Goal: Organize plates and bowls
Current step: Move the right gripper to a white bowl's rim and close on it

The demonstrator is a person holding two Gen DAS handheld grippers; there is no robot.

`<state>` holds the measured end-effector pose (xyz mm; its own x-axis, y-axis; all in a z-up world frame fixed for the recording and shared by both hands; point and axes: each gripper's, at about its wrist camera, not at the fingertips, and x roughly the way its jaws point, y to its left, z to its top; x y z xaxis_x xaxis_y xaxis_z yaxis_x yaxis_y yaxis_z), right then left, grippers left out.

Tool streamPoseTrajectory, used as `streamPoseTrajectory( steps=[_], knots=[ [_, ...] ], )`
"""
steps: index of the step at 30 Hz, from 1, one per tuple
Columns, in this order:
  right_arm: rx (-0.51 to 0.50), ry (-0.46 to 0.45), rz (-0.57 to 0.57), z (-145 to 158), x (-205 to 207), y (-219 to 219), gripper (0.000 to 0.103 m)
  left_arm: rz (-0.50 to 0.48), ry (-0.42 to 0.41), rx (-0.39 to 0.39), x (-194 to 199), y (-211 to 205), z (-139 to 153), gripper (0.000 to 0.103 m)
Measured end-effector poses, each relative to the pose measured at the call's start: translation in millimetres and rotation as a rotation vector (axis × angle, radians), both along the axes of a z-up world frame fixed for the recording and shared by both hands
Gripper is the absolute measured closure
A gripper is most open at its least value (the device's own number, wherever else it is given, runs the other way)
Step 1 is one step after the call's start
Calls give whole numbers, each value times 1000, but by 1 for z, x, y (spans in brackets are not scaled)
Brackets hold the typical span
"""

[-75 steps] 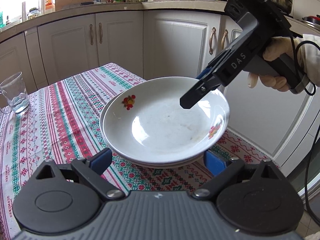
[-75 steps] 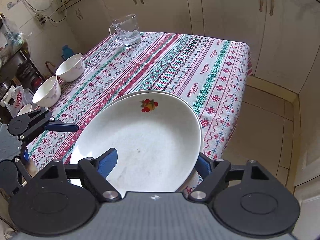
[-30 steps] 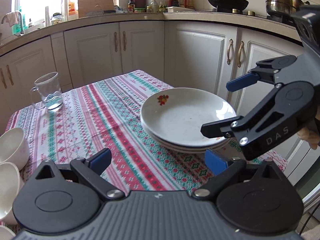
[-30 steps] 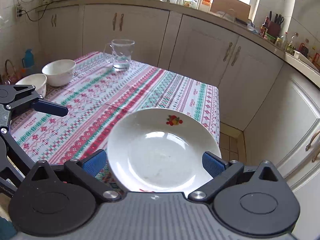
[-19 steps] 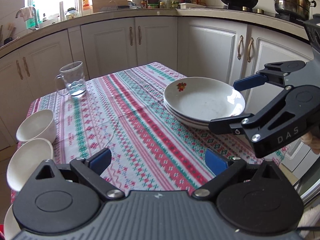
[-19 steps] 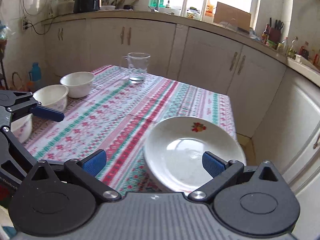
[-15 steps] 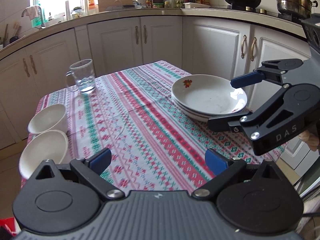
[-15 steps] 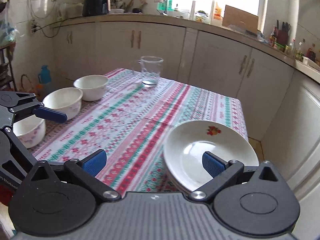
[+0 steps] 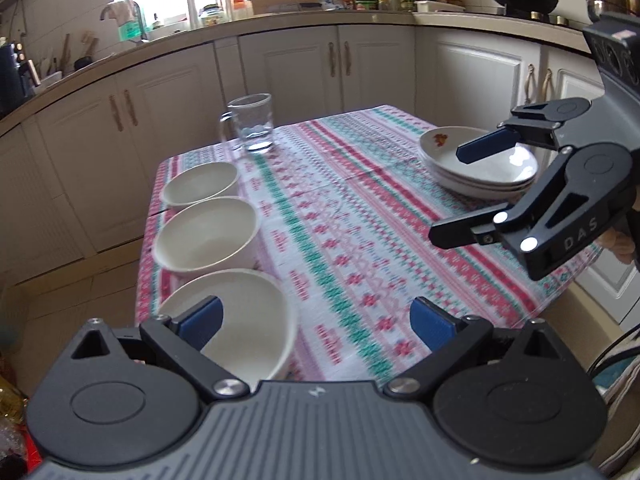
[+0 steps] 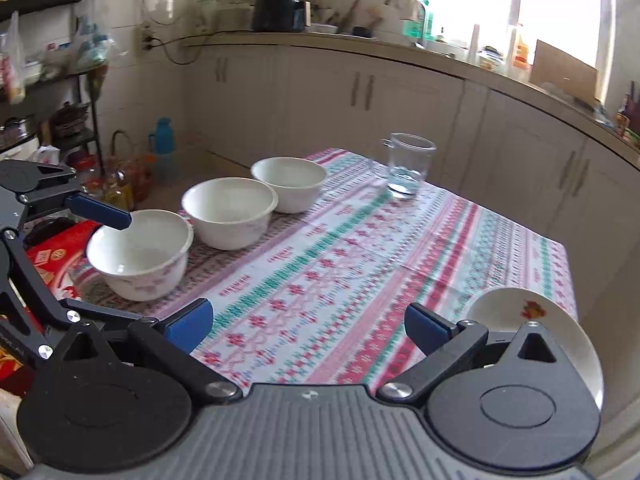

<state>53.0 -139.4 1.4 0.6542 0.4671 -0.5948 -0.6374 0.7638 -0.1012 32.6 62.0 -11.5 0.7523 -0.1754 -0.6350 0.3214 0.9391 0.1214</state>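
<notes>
- Here, the stacked plates [image 9: 480, 170] sat at the table's [image 9: 340, 240] right edge.
- Three bowls [image 9: 208, 236] lined its left edge.
- Both the left hand-held gripper [image 9: 316, 318] and the right hand-held gripper [image 10: 308, 320] were spread wide, empty.

Both grippers are showing black linkage arms with silver screws, blue fingertip pads and ribbed grey bodies. The right gripper [image 9: 476, 192] is bearing pale "DAS" lettering; the left gripper [image 9: 316, 320] is showing round black discs.
</notes>
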Motion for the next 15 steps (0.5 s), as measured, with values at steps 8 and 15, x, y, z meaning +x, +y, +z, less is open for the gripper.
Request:
streamPoseTrajectory(
  steps=[8,15],
  knots=[
    [-15,28,122,-7,6,48,0,81,20,22,-10,45,-16,3],
    [-40,54,198,-14,16,87,0,91,44,7,-4,68,-34,4]
  ],
)
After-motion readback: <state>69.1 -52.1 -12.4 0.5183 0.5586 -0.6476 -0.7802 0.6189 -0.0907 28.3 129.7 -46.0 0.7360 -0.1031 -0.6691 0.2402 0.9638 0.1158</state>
